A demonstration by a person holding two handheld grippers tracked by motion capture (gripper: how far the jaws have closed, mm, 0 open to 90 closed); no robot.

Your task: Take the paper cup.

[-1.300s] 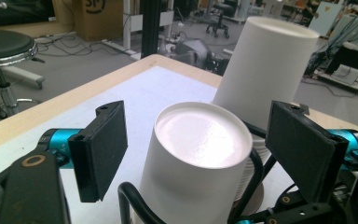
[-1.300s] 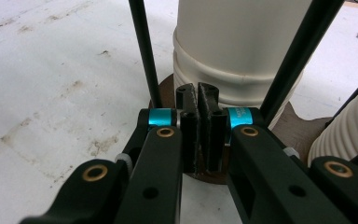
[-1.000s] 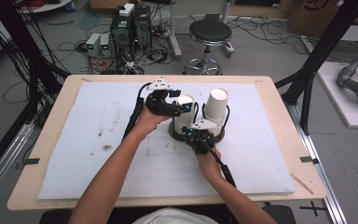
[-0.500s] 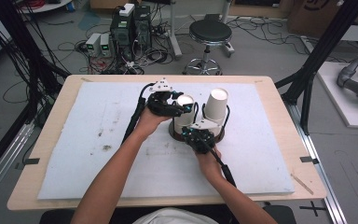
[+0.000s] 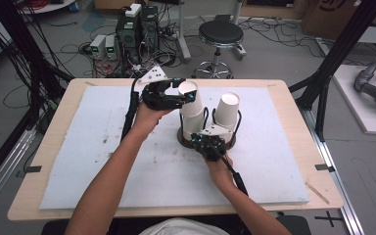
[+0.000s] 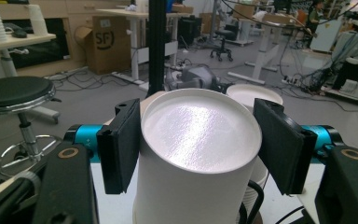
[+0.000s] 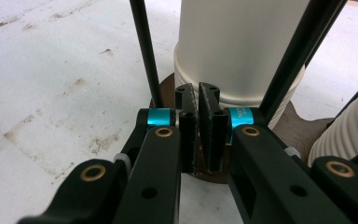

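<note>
On top of the left-hand stack in the wire holder (image 5: pixel 206 139), your left gripper (image 5: pixel 185 96) has just closed its jaws on the top paper cup (image 5: pixel 190 100); in the left gripper view both pads sit on the cup (image 6: pixel 193 154) wall just under the upturned base. That cup is upside down, nested on the stack, partly lifted by my reading. Your right gripper (image 5: pixel 201 142) is shut, jaws pinched on the brown base (image 7: pixel 303 130) edge of the holder, likely to pin it down. Second cup stack (image 5: pixel 227 111) leans just beside, to the right.

To do this step well: pull straight up along the stack axis, no tilt, or the cup below may drag up with it. Keep the squeeze light, since paper walls dent fast. Hold the base down firm with the right gripper until the cup is free of the wire uprights (image 7: pixel 145 51). Clear the neighbouring stack's rim before you swing out over the white mat (image 5: pixel 103 147).
</note>
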